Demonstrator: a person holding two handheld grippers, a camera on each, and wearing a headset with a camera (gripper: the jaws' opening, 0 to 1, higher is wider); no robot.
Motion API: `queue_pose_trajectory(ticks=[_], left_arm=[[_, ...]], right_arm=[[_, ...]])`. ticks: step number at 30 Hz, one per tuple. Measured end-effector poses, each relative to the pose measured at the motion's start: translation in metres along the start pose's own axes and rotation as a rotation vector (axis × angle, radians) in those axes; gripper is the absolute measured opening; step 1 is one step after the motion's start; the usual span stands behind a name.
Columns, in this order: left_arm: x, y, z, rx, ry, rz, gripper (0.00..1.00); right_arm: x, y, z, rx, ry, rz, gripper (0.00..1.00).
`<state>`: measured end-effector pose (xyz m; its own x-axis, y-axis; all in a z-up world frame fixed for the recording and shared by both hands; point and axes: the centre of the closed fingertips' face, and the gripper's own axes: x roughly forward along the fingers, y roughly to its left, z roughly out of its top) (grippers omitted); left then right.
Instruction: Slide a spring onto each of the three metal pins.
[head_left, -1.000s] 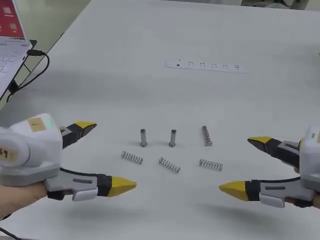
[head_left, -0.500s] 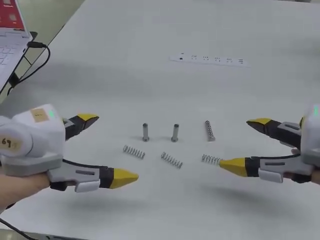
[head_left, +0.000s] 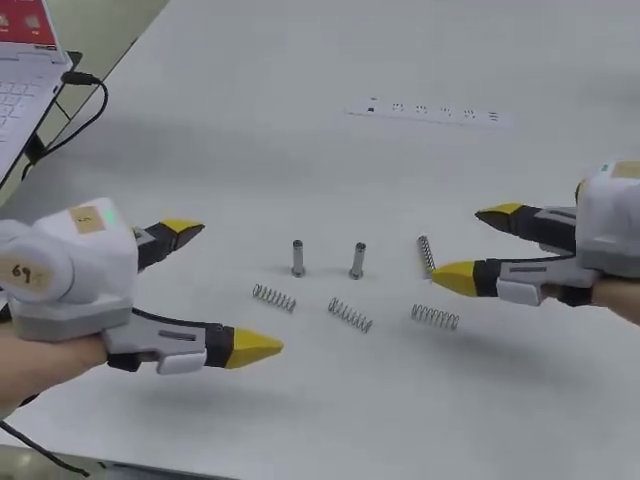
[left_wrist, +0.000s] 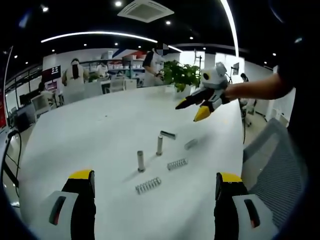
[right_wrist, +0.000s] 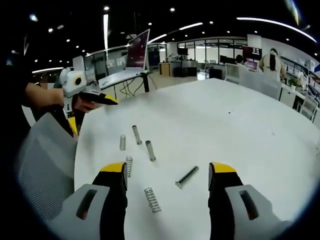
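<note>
Three springs (head_left: 350, 315) loose; two pins (head_left: 298, 258) upright, third pin (head_left: 426, 254) toppled

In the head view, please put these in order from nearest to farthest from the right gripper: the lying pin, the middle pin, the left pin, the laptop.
1. Lying pin, close beside the right gripper.
2. Middle pin, upright, further left.
3. Left pin, upright, at the row's left end.
4. Laptop, at the far left edge.

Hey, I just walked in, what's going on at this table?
A person holds a yellow-tipped two-jaw gripper in each hand over a white table. Both are open and empty. The right gripper hovers by a metal pin lying on its side; two other metal pins stand upright. Three silver coil springs lie loose in front of them, none on a pin yet. The left gripper hovers to the left.
</note>
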<state>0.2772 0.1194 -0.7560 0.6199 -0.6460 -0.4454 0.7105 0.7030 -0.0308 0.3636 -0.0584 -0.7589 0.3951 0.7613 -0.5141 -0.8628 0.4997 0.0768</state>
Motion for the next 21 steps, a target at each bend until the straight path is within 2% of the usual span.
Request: queue_pose_trajectory(ticks=[5, 10, 12, 16, 21], left_arm=[[0.0, 0.002, -0.002, -0.002, 0.003, 0.001, 0.98], [-0.001, 0.003, -0.002, -0.002, 0.002, 0.004, 0.98], [0.0, 0.004, -0.002, -0.001, 0.003, 0.004, 0.98], [-0.001, 0.005, -0.001, -0.001, -0.004, 0.006, 0.98], [0.0, 0.005, -0.003, 0.0, 0.003, 0.006, 0.98]], right_arm=[[0.012, -0.009, -0.001, 0.027, 0.041, 0.0, 0.59], [0.024, -0.022, -0.005, 0.118, 0.102, -0.01, 0.44], [0.027, -0.028, -0.005, 0.126, 0.107, -0.024, 0.42], [0.036, -0.036, -0.014, 0.178, 0.148, -0.041, 0.37], [0.046, -0.045, -0.026, 0.202, 0.209, -0.067, 0.29]])
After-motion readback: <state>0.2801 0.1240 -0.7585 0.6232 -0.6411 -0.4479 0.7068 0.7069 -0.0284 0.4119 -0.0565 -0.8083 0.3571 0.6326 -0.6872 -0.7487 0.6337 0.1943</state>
